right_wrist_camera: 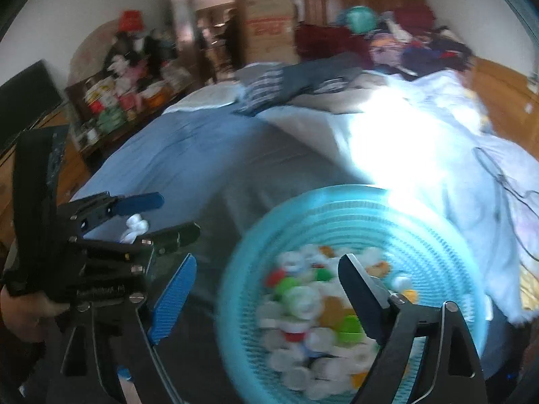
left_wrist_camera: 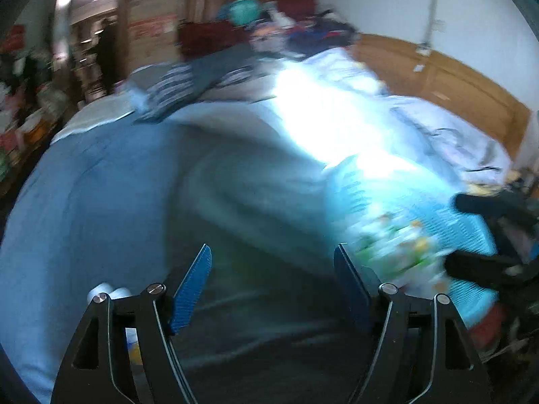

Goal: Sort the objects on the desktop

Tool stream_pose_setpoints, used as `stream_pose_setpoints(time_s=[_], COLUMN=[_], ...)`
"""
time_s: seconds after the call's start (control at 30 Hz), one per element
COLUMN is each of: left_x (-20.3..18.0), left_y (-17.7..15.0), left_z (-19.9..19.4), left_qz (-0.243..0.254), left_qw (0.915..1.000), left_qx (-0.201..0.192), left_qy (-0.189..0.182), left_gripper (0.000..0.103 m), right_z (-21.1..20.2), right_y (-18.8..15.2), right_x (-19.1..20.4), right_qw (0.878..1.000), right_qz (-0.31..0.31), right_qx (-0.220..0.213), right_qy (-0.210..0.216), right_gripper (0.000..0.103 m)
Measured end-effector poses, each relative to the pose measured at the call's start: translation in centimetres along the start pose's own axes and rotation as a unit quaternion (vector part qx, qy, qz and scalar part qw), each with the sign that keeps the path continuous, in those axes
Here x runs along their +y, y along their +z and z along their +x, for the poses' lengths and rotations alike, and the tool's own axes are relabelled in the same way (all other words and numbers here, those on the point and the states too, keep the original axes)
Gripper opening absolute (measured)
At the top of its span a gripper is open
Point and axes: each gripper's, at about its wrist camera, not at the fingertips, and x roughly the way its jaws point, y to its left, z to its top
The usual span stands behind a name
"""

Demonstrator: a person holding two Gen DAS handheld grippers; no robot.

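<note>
A teal mesh basket (right_wrist_camera: 357,215) lies on the bed, holding several bottle caps (right_wrist_camera: 310,303) in white, green, red and orange. My right gripper (right_wrist_camera: 269,289) hovers open over the basket's near left rim. Its left pad is outside the rim and its right finger is above the caps, with nothing gripped. In the left wrist view my left gripper (left_wrist_camera: 273,262) stands open over bare blue sheet, left of the basket (left_wrist_camera: 465,229), and it is empty. A few white caps (right_wrist_camera: 136,227) lie loose beside the left gripper (right_wrist_camera: 165,217). Both views are motion-blurred.
The blue bedsheet (left_wrist_camera: 101,185) spreads out to the left, and a white quilt (right_wrist_camera: 454,128) with a dark cable lies on the right. Folded and piled clothes (right_wrist_camera: 337,77) sit at the far end. A cardboard box (right_wrist_camera: 269,30), a cluttered shelf (right_wrist_camera: 114,101) and a wooden headboard (left_wrist_camera: 454,84) surround the bed.
</note>
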Motion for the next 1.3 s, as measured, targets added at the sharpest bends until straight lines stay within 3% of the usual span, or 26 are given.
stream_pose_setpoints(time_s=[0.17,0.33,0.47,0.57,0.67,0.7,0.77,0.93,1.3], left_x=[11.3,21.1,24.9,25.6,24.3,24.1,24.1,25.0,25.2], left_y=[-5.7,-9.8,-10.1,-10.0,-9.7,-9.7,-9.9,-10.0,-9.9], left_z=[0.8,1.9,3.7,4.6,5.6,5.7,5.6,5.3,5.6], left_qz=[-0.076,-0.163,-0.197,-0.204,-0.176,-0.174,-0.176,-0.199,-0.198], left_qw=[0.9912,0.9651,0.9503,0.9461,0.9434,0.9405,0.9411,0.9417,0.9414], left_qx=[0.043,0.068,0.071,0.078,0.098,0.101,0.102,0.1,0.096], left_qy=[0.1,0.194,0.23,0.239,0.263,0.274,0.27,0.252,0.256], left_gripper=[0.069,0.069,0.07,0.086,0.102,0.101,0.102,0.102,0.102], right_z=[4.8,10.8,17.5,22.1,25.3,26.2,26.1,26.1,25.8], right_y=[-0.8,-1.1,-0.5,0.4,-0.3,-0.8,-1.7,-1.9,-2.0], right_x=[5.6,9.9,11.5,11.8,11.5,11.4,10.8,10.1,10.0], right_qw=[0.998,0.996,0.997,0.997,0.994,0.992,0.996,0.996,0.996], right_qz=[-0.036,-0.05,-0.034,-0.037,-0.038,-0.033,-0.007,0.006,0.005], right_qx=[0.033,0.044,0.055,0.068,0.1,0.117,0.088,0.084,0.086], right_qy=[0.038,0.051,0.049,0.02,-0.019,-0.017,-0.013,0.002,0.002], right_gripper=[0.096,0.103,0.103,0.103,0.103,0.103,0.103,0.103,0.103])
